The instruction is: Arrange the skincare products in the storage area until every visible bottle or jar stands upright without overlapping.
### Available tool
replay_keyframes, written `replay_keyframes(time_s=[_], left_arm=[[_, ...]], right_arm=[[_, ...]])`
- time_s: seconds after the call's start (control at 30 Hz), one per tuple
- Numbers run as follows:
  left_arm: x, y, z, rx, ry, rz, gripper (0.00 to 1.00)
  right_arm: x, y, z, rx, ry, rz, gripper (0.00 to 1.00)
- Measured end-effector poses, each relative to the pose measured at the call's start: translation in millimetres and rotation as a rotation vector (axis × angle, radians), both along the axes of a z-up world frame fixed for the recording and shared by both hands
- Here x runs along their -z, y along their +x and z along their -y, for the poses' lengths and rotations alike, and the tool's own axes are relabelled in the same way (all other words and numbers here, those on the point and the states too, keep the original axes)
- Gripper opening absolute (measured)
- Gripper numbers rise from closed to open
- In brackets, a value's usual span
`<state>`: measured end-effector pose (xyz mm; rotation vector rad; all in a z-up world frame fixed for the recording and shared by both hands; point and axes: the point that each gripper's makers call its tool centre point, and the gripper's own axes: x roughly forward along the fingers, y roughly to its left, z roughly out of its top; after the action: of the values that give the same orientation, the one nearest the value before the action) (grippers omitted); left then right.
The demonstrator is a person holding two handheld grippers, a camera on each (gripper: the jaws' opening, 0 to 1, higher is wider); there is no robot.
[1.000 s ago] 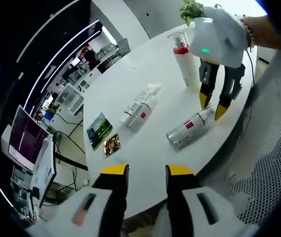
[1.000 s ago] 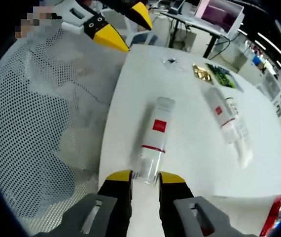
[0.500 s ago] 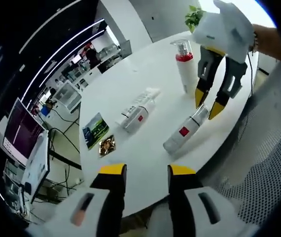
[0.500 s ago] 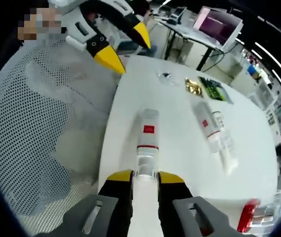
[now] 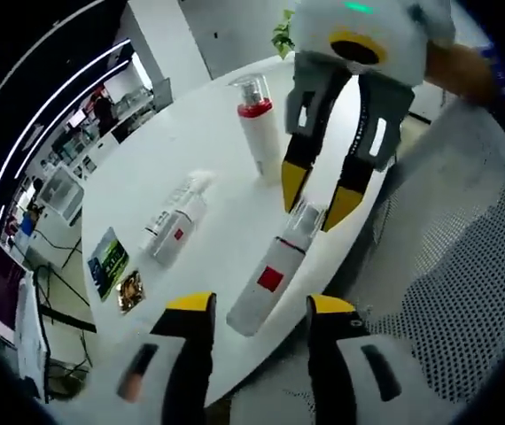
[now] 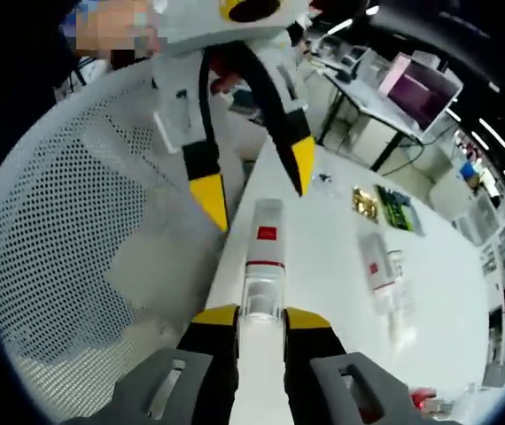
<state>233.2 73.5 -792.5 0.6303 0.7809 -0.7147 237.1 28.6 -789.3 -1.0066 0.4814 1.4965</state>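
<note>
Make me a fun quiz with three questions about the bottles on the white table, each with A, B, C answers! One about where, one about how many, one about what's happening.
1. Where is the upright bottle with the red collar?
A. Past the lying bottles, near the plant
B. On the chair
C. On the floor

2. How many bottles lie on their side on the table?
A. None
B. Two
C. Five

3. What is the right gripper doing?
A. Hanging open, away from everything
B. Closed on the clear cap of the lying bottle
C. Holding the green card

Answers: 1 A, it stands beside the plant in the left gripper view. 2 B, the gripped one and the second lying bottle. 3 B, its yellow tips pinch the cap.
</note>
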Motion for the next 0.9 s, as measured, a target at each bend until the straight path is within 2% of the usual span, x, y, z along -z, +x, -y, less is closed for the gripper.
replay_keyframes(time_s=[0.07,0.1,0.27,0.4,0.47,0.53,0.57,0.6,0.77,0.87,0.9], left_arm=[[7.2,-1.7,1.8,0.060,0.065,-0.006,0.41],[9.2,-2.2,2.1,0.066,0.074,-0.012,0.41],[17.1,-3.8,-1.9,0.046,0.066,-0.056,0.39],[18.5,-4.6,-2.0,0.036,0.055,-0.064,0.36],[20.0,-6.2,-1.0,0.048,0.060,-0.067,0.37],[20.5,-8.3,1.3,0.072,0.065,-0.063,0.32],[20.4,-11.7,7.1,0.098,0.044,-0.072,0.32],[21.0,-13.4,5.8,0.093,0.052,-0.077,0.32],[13.2,-8.8,8.8,0.143,0.078,-0.006,0.30],[5.8,-0.6,3.5,0.100,0.080,0.033,0.29],[-0.1,2.8,7.3,-0.004,-0.029,0.012,0.28]], right_arm=[[-4.2,-4.0,-2.6,-0.022,0.017,-0.006,0.12],[-5.7,-4.6,-3.3,-0.029,0.025,-0.002,0.12],[-10.3,-16.7,-5.4,-0.103,0.036,0.011,0.12],[-18.1,-26.8,-10.9,-0.150,0.060,0.019,0.12],[-21.2,-27.8,-11.6,-0.158,0.062,0.020,0.12],[-24.6,-28.7,-11.7,-0.164,0.069,0.023,0.12],[-26.6,-28.6,-12.0,-0.169,0.075,0.031,0.12],[-27.6,-32.0,-11.6,-0.184,0.080,0.024,0.12],[-30.0,-28.1,-10.3,-0.182,0.093,0.050,0.12],[-37.6,-12.4,-15.3,-0.153,0.151,0.118,0.14],[-42.5,-4.3,-18.3,-0.124,0.189,0.132,0.16]])
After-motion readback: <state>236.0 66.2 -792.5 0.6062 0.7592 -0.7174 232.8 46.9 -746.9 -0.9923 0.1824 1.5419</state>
